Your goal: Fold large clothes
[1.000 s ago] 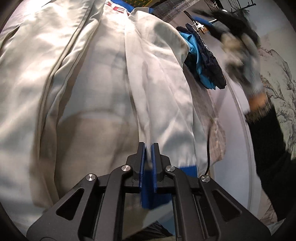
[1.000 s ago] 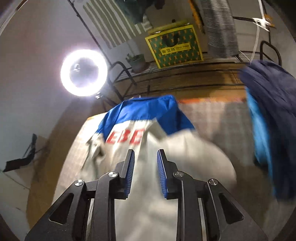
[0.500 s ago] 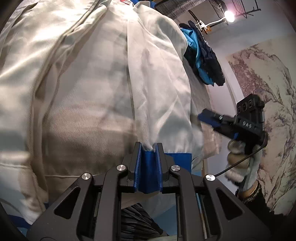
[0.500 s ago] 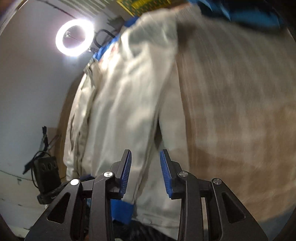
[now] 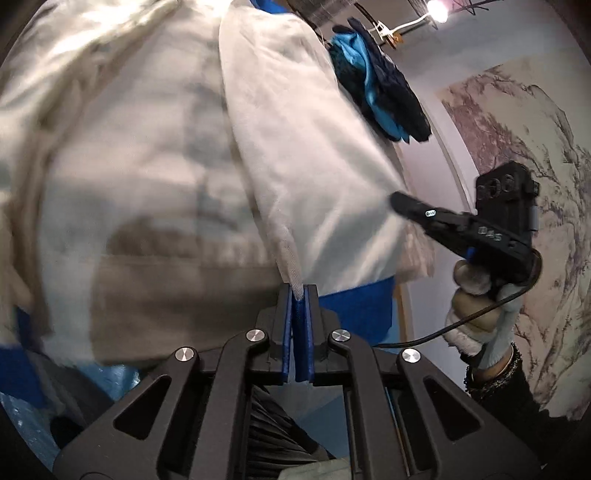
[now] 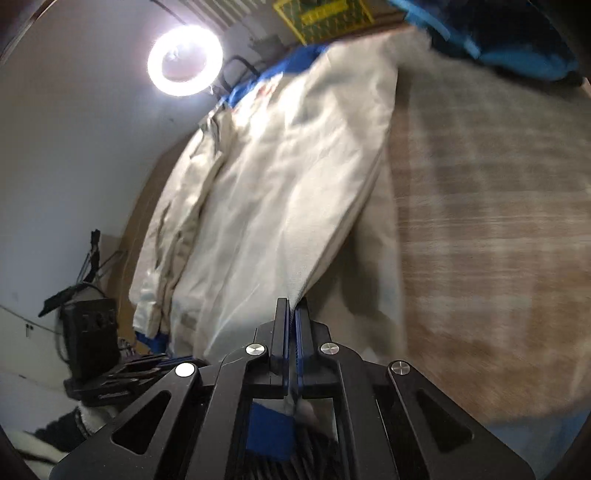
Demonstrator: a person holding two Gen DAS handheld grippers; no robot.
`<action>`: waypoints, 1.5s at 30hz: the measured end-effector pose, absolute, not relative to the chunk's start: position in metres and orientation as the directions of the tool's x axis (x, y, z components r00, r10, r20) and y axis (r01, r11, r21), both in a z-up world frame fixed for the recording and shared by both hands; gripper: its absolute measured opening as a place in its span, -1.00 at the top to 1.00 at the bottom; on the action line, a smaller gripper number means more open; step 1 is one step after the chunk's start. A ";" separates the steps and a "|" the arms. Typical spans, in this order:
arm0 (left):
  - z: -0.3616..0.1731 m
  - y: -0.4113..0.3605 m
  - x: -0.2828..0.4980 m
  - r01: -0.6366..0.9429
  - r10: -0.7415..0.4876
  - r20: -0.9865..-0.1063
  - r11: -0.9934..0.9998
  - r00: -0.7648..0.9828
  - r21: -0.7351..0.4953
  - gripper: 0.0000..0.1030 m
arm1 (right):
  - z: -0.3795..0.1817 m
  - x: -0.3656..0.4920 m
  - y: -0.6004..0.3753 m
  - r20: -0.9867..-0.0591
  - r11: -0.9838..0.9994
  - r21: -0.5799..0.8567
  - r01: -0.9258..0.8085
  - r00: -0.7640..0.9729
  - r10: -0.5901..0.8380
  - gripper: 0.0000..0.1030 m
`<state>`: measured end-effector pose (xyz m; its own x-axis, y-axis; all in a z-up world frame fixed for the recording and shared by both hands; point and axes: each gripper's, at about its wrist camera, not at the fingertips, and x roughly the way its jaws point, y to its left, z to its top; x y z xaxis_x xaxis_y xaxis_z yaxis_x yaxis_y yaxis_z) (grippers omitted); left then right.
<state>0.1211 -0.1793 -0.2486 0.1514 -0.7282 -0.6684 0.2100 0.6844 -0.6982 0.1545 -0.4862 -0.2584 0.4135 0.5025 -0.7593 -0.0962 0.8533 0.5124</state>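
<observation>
A large cream jacket (image 5: 155, 155) with a blue hem and collar lies spread on the checked table cover (image 6: 480, 221). My left gripper (image 5: 298, 295) is shut on the jacket's bottom edge, at the seam above the blue hem band (image 5: 354, 310). My right gripper (image 6: 292, 306) is shut on the jacket's (image 6: 280, 192) right side edge near the hem. In the left wrist view the right gripper (image 5: 397, 201) meets the cloth at the jacket's right edge, held by a gloved hand (image 5: 476, 317).
A dark blue and bright blue garment (image 5: 380, 92) lies bunched at the far right of the table. A ring light (image 6: 184, 61) and a green-yellow box (image 6: 325, 14) stand beyond the table. The left gripper's body (image 6: 90, 336) shows at the lower left.
My right gripper swung down from above the table to the jacket's right edge and shut on it. My left gripper stayed shut on the hem and shifted slightly.
</observation>
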 end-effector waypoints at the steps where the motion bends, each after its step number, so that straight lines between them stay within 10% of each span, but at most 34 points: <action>1: -0.251 -0.183 0.120 0.210 -0.732 -0.666 0.680 0.143 -0.702 0.92 | -0.257 0.151 -0.491 -0.761 0.858 0.505 -0.089 0.424 0.492 0.97; 17: -0.259 -0.213 0.108 0.277 -0.687 -0.712 0.719 0.145 -0.637 0.92 | -0.277 0.152 -0.484 -0.847 0.947 0.316 -0.054 0.433 0.308 0.97; 30: -0.234 -0.201 0.081 0.374 -0.624 -0.758 0.760 0.190 -0.532 0.92 | -0.277 0.124 -0.526 -0.788 0.894 0.448 -0.013 0.466 0.401 0.89; 35: -0.217 -0.185 0.067 0.392 -0.609 -0.752 0.775 0.253 -0.496 0.92 | -0.267 0.093 -0.549 -0.740 0.868 0.496 0.006 0.527 0.419 0.40; 45: -0.203 -0.236 0.069 0.518 -0.614 -0.741 0.743 0.272 -0.425 0.92 | -0.273 0.052 -0.566 -0.677 0.814 0.580 0.027 0.571 0.463 0.37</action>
